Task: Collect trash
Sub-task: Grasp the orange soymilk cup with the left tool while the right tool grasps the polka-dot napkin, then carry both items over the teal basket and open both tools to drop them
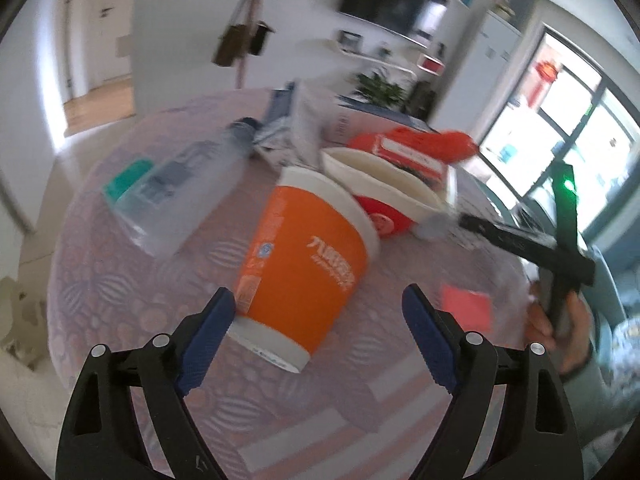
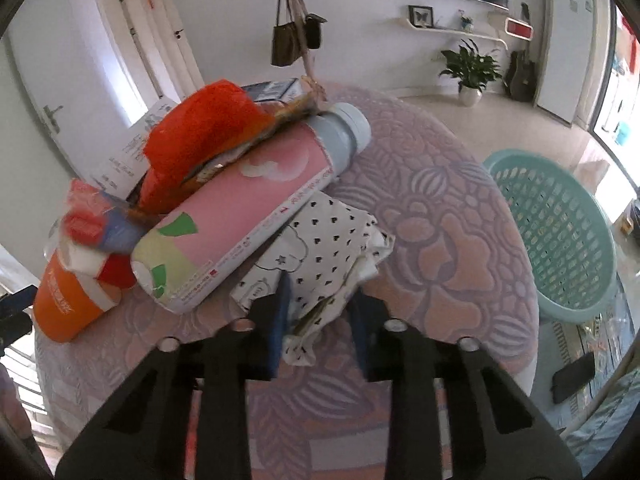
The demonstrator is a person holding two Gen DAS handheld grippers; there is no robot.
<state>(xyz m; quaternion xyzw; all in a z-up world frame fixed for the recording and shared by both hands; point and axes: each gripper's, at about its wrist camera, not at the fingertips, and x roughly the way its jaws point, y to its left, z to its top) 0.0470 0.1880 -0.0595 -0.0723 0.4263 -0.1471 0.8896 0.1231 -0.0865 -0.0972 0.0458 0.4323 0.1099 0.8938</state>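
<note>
In the left wrist view the left gripper (image 1: 316,312) is spread around an orange cup (image 1: 304,268), white lettering too blurred to read. At the right view's centre the right gripper (image 2: 320,312) pinches a spotted wrapper (image 2: 320,236) (pink bottle (image 2: 244,216) alongside).

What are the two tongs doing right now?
Left tongs: open around the orange cup, not squeezing it.
Right tongs: closed on the spotted wrapper.
</note>
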